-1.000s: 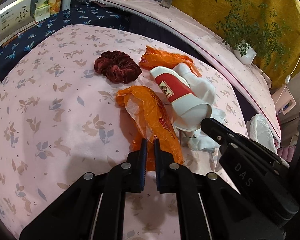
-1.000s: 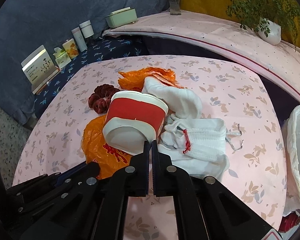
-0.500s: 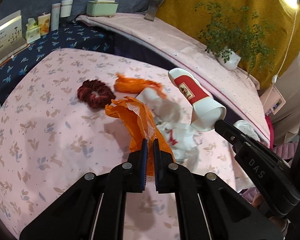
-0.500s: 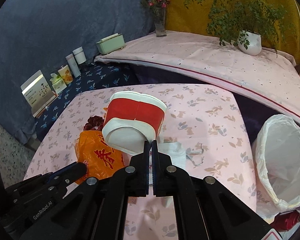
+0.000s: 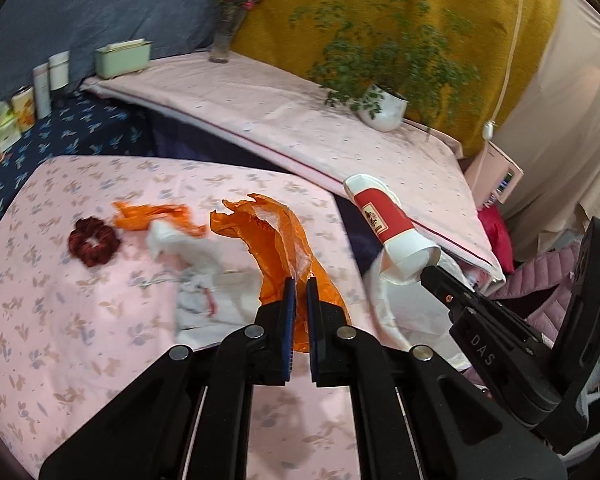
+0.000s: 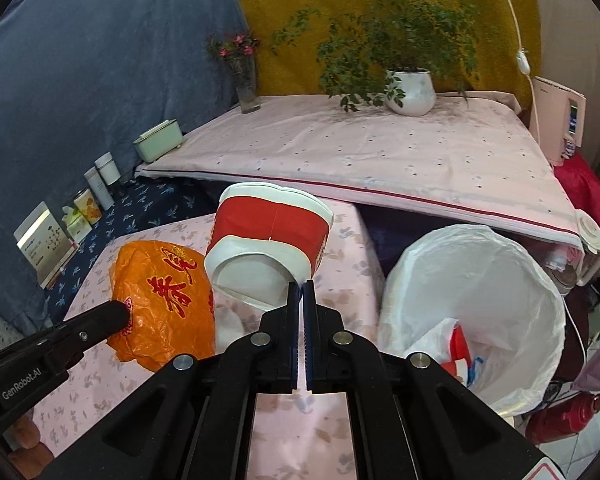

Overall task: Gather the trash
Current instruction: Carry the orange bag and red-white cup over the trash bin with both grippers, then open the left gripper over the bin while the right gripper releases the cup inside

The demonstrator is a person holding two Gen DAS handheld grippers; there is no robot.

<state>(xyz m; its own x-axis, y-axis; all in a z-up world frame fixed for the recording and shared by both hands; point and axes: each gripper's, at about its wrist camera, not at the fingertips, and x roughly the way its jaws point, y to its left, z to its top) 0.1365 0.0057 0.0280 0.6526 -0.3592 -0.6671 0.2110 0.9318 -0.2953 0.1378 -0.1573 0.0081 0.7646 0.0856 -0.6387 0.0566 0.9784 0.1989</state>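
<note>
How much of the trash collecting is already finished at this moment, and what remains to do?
Done: some trash already lies in the white bin bag. In hand: the left gripper holds an orange plastic bag, and the right gripper holds a red-and-white paper cup, both above the table. Left: dropping these in, then the orange scrap beside the white cloths.

A scrunchie lies on the table, left of the socks; a bin stands right.

A blue wall meets a mustard wall — a pink-clothed bench below.
</note>
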